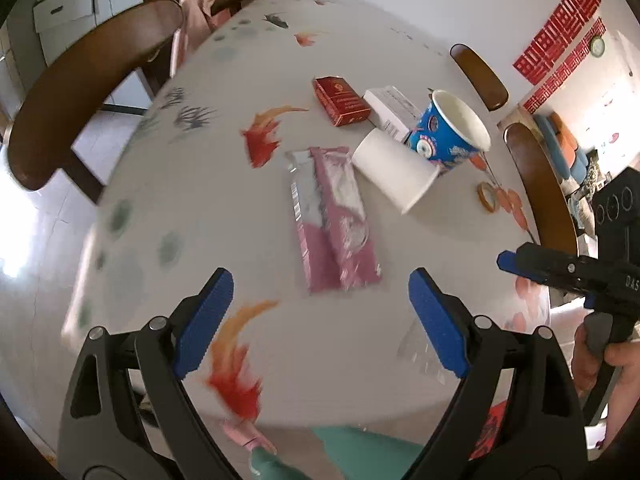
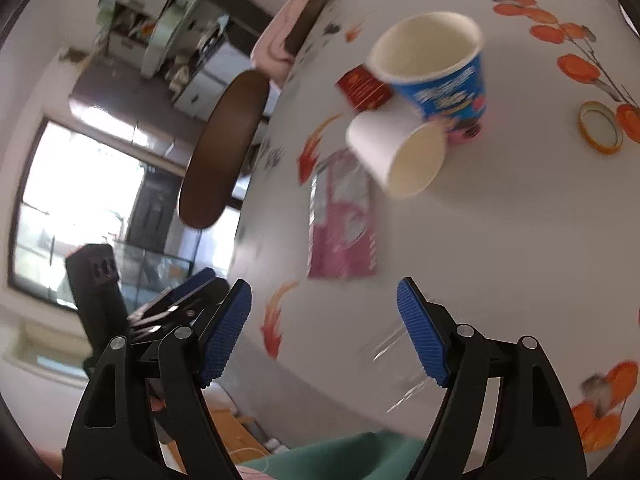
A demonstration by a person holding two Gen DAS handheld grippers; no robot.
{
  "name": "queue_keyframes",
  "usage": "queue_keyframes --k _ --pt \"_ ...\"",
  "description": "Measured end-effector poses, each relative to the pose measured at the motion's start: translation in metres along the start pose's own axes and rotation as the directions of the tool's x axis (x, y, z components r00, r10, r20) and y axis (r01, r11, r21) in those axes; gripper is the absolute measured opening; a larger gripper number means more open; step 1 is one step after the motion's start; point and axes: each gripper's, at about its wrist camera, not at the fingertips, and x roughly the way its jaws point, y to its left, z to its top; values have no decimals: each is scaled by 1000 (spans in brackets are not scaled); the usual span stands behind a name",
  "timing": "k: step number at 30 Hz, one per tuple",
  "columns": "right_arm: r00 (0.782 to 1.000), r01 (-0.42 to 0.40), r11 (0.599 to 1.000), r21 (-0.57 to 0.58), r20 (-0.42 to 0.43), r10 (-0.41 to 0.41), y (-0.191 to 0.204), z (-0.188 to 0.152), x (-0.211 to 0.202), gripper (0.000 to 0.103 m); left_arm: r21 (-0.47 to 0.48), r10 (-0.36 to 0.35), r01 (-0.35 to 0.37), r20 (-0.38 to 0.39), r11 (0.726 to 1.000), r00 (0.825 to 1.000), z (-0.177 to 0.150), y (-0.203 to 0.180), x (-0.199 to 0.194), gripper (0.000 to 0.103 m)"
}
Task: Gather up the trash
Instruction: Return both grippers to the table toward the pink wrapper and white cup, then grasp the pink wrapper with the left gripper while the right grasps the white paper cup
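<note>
Left gripper (image 1: 320, 320) spread wide above the near edge of the round table (image 1: 224, 216), nothing between its blue pads (image 1: 204, 322). Right gripper (image 2: 324, 332) likewise gaping and empty, hovering over the same near edge, just right of the left one. Just ahead of both, a pink snack wrapper (image 1: 336, 220) lying flat on the fish-print tablecloth. Beyond it, a white paper cup (image 1: 394, 172) tipped on its side, mouth toward the near right, touching an upright blue printed cup (image 1: 448, 132). Behind those, a red carton (image 1: 340, 100) and beside it a white box (image 1: 390, 110). Farther right, a small yellow-rimmed lid (image 2: 600, 128) flat on the cloth. Near the right gripper's right pad, a clear plastic scrap (image 2: 396, 364), blurred. Brown chair backs (image 1: 80, 84) around the table.
</note>
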Motion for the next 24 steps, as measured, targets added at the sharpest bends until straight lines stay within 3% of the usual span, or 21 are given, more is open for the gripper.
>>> queue_keyframes --k 6,14,17,19,20,21,22,23,24 --pt "999 -38 998 53 -25 39 -26 34 26 76 -38 18 -21 -65 999 998 21 -3 46 89" --pt "996 -70 993 97 -44 74 -48 64 63 74 -126 -31 17 -111 992 993 28 7 95 89" --pt "996 -87 990 112 -24 90 -54 71 71 70 -141 -35 18 -118 990 992 31 9 107 90" --pt "997 -75 991 114 -22 78 -56 74 77 66 -112 -11 -1 -102 994 995 36 3 110 85" --pt "997 -74 990 118 -28 78 -58 74 81 60 -86 13 -22 -102 996 995 39 -1 112 82" --pt "997 -69 990 121 -36 74 -59 76 86 49 -61 40 -46 -103 997 994 41 -5 114 77" --pt "997 -66 991 119 -37 71 -59 77 88 42 -39 71 -75 -97 996 993 42 -9 115 50" --pt "997 -61 991 118 -35 65 -59 78 90 32 -39 68 -72 -100 997 993 43 -10 116 4" --pt "996 -73 990 124 -34 77 -59 79 91 26 -65 22 -30 -127 997 992 45 -9 121 1"
